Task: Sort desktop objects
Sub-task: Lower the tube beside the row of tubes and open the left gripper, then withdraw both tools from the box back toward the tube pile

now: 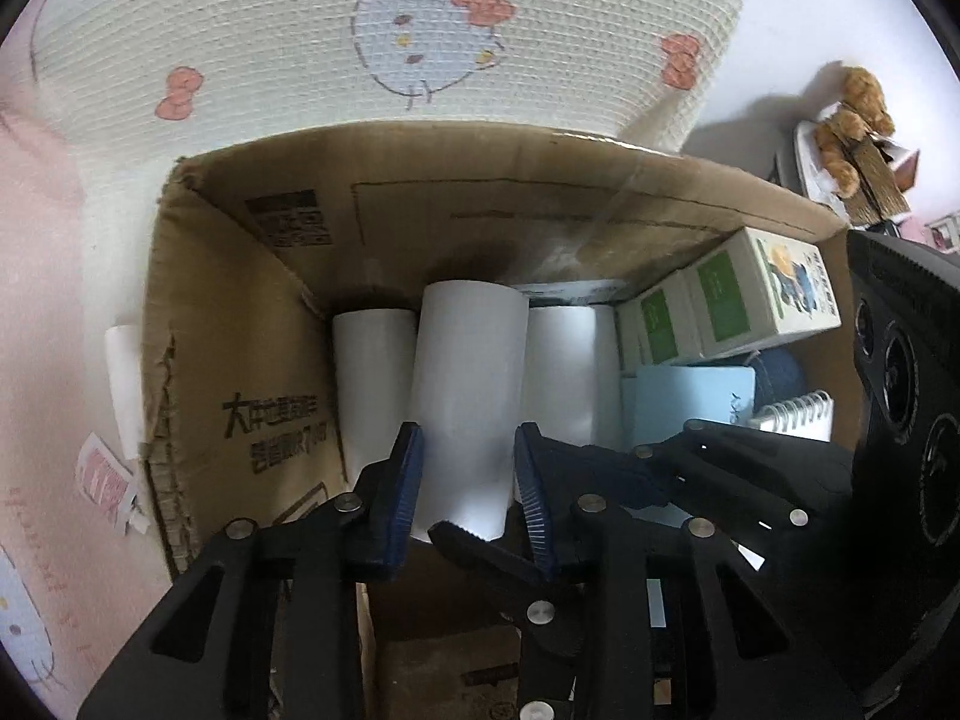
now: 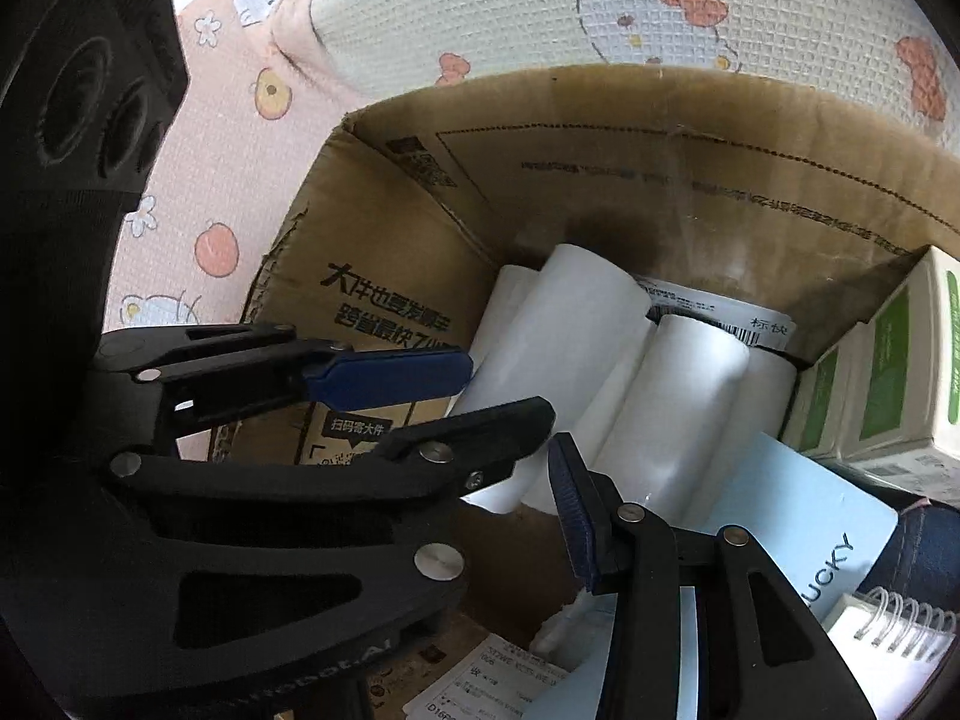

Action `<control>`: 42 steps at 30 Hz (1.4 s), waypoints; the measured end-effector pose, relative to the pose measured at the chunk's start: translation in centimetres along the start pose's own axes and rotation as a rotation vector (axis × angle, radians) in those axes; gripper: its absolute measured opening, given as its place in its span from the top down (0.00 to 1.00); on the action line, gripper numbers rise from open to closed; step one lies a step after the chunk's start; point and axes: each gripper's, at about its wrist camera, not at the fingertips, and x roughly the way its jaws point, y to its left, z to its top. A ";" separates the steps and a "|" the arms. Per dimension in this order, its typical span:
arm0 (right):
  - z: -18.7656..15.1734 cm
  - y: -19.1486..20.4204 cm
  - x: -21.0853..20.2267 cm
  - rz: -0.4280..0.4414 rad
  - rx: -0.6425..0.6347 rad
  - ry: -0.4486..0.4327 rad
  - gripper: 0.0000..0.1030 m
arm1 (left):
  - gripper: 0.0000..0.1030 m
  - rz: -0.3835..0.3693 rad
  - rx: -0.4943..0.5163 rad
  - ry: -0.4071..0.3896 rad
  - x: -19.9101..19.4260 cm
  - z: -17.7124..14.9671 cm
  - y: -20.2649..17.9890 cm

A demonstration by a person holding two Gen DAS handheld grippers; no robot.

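Note:
An open cardboard box (image 1: 240, 312) holds several white paper rolls side by side. The topmost white roll (image 1: 465, 372) lies tilted on the others, and my left gripper (image 1: 468, 468) points down into the box with its blue pads against the roll's two sides. In the right wrist view the same roll (image 2: 576, 324) runs down to the left gripper's fingertips (image 2: 510, 387). My right gripper (image 2: 504, 480) reaches in from the right. Its jaws stand apart and straddle the left gripper's near finger. One blue pad (image 2: 573, 510) shows bare; the other finger is hidden.
Green-and-white cartons (image 1: 738, 300) stand in the box's right corner, above a light blue card (image 2: 810, 516), a spiral notepad (image 2: 882, 630) and something denim (image 1: 780, 372). A cream waffle cloth (image 1: 360, 30) lies behind the box. A teddy bear (image 1: 852, 120) sits at the far right.

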 end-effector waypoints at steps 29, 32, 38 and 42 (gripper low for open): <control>0.0 4.9 -5.5 -0.259 -0.111 -0.167 0.60 | 0.86 -0.268 -0.021 -0.410 -8.3 -3.5 5.7; 1.2 6.7 -5.0 -0.261 -0.108 -0.187 0.60 | 0.86 -0.286 -0.024 -0.504 -9.4 -4.3 6.6; 2.7 10.1 -4.9 -0.268 -0.160 -0.187 0.60 | 0.86 -0.192 -0.045 -0.694 -12.0 -6.0 9.4; 3.2 12.3 -3.9 -0.280 -0.208 -0.173 0.60 | 0.86 -0.041 -0.113 -0.783 -12.4 -6.6 11.9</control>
